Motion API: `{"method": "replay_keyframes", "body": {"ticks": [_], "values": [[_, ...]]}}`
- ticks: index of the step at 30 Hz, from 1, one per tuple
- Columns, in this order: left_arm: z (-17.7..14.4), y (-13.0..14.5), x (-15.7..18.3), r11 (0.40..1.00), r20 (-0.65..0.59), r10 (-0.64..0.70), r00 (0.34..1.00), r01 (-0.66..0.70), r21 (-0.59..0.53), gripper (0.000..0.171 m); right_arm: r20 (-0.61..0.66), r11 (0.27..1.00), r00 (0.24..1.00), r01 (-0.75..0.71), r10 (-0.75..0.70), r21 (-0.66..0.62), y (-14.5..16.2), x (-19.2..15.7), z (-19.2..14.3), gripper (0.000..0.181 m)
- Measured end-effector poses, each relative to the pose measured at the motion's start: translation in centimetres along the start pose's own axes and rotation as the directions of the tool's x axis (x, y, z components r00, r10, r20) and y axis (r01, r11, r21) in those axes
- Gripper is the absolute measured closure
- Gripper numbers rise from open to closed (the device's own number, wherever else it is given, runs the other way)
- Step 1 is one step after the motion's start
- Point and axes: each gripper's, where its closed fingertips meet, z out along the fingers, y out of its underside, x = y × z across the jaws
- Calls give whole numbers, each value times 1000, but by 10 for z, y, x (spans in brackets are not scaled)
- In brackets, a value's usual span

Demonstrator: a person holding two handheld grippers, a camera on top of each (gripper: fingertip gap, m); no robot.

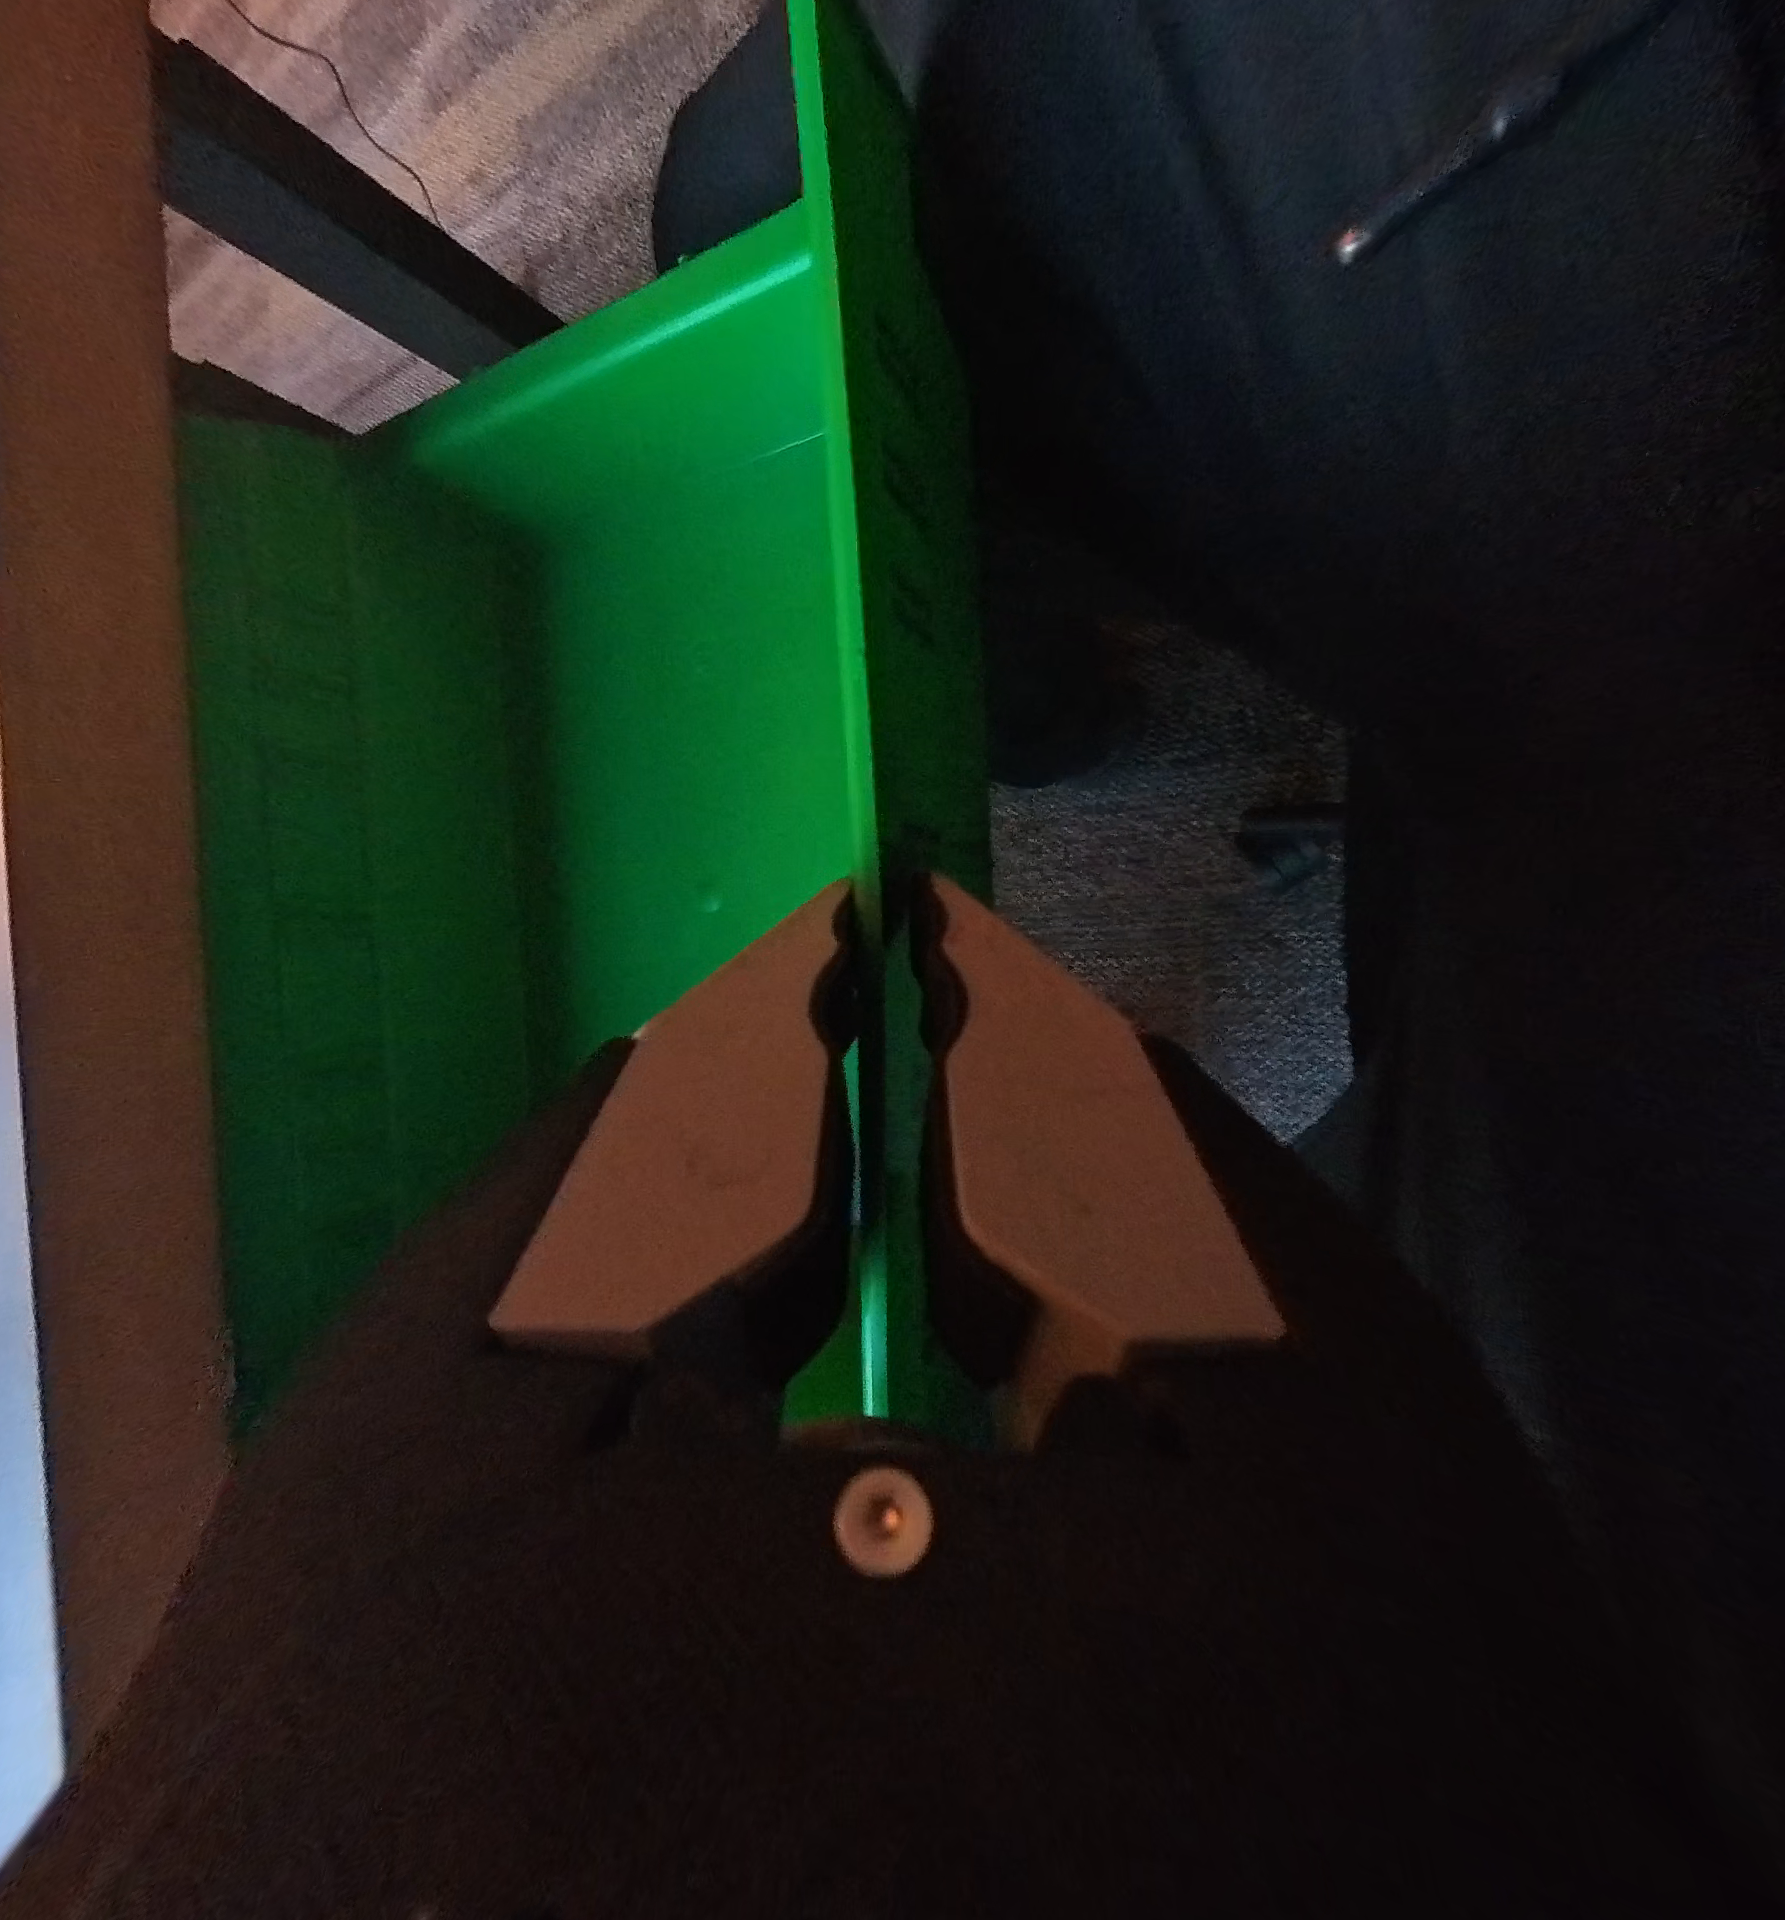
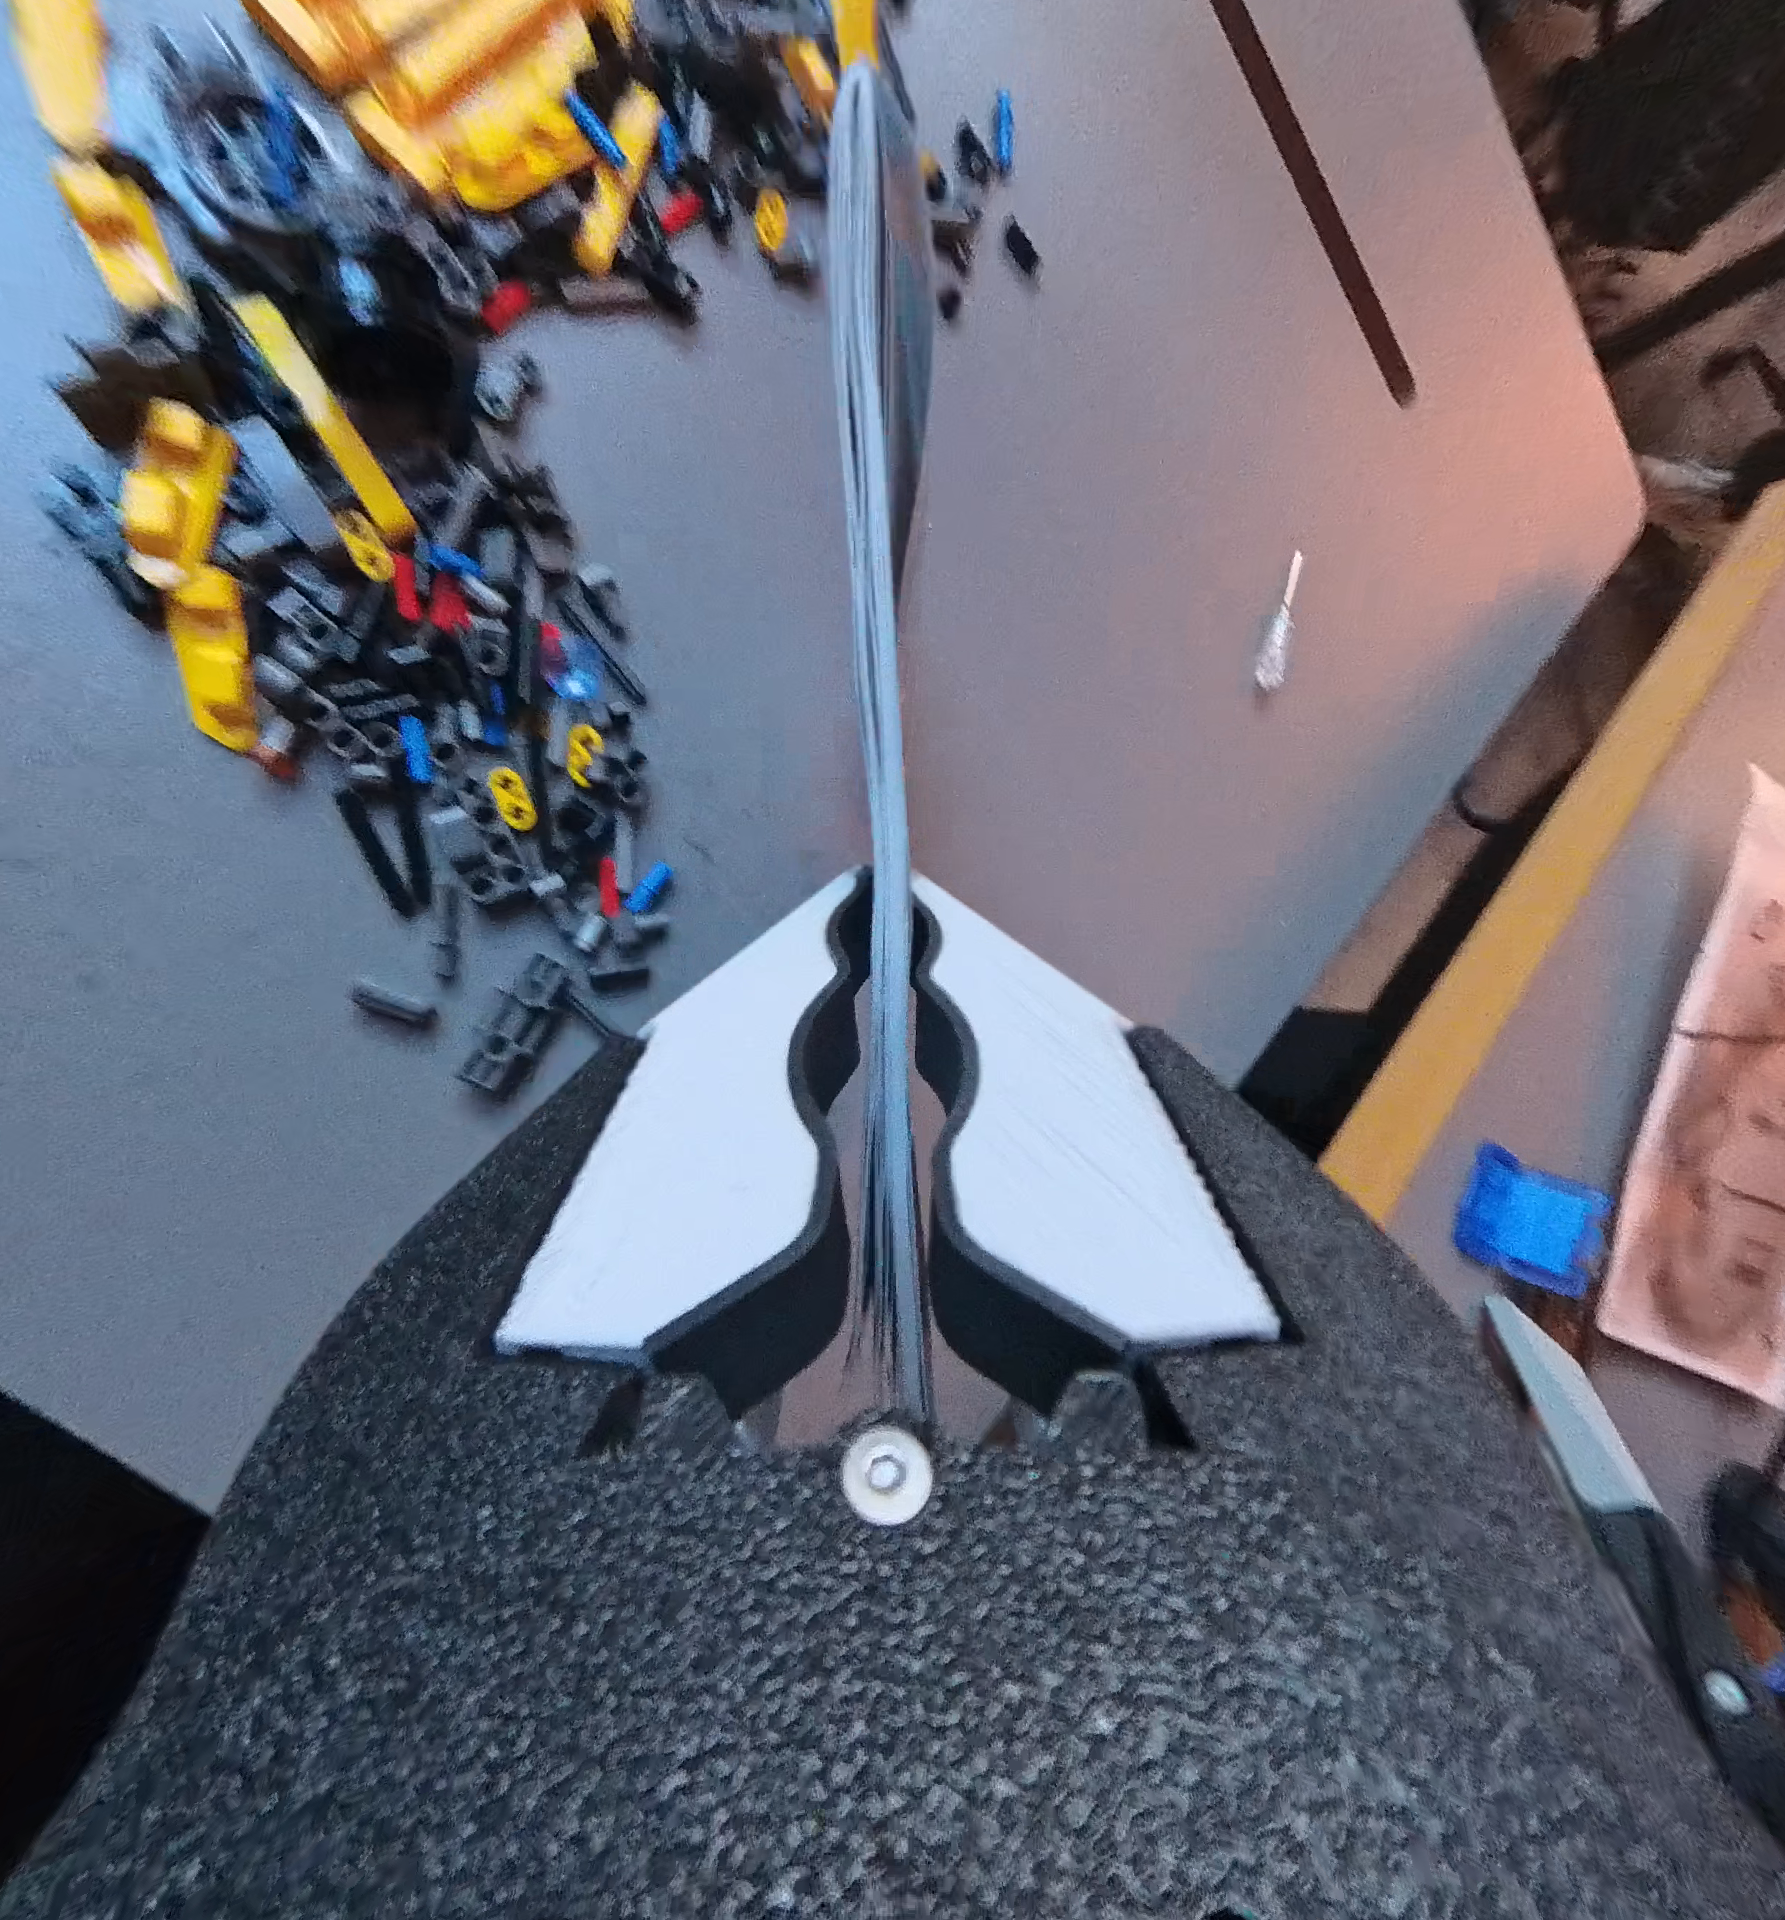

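In the left wrist view my left gripper (image 1: 893, 904) is shut on the thin rim of a bright green plastic bin (image 1: 659, 571). The bin hangs below the brown table edge (image 1: 88, 727), with its open inside to the left of the jaws. In the right wrist view my right gripper (image 2: 893, 894) is shut on a thin booklet (image 2: 872, 520), seen edge-on and running up the frame. It is held above the grey table (image 2: 1127, 520). A blurred pile of yellow, black, blue and red building pieces (image 2: 400, 571) lies on the table left of the booklet.
A person's dark clothing (image 1: 1387, 416) fills the right of the left wrist view, over grey carpet (image 1: 1179, 883). A small white piece (image 2: 1277, 634) lies alone on the table. Beyond the table's right edge are a yellow strip (image 2: 1553, 883), a blue object (image 2: 1527, 1221) and a printed sheet (image 2: 1750, 1091). About 45 cm separates my left fingertips from my right.
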Motion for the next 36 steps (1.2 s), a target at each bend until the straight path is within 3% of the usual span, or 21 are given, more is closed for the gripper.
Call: {"method": "replay_keyframes", "body": {"ticks": [4,12,21,28,36], "values": [[7,-5,-8,1000,13,24,1000,-24,3,166,-10,996,1000,5,-5,-84,24,-7,14,181],[19,-7,-21,997,26,75,997,-75,-8,165,295,978,933,-191,208,-86,12,-60,19,181],[26,-8,-29,996,27,89,996,-89,7,165,559,960,789,-275,256,-51,-11,-98,-2,181],[32,-7,-33,995,30,100,995,-100,9,165,664,942,692,-330,282,-56,-21,-116,-14,181],[36,-12,-40,994,34,103,994,-104,16,165,702,942,659,-332,271,-52,-26,-137,-28,181]]}}
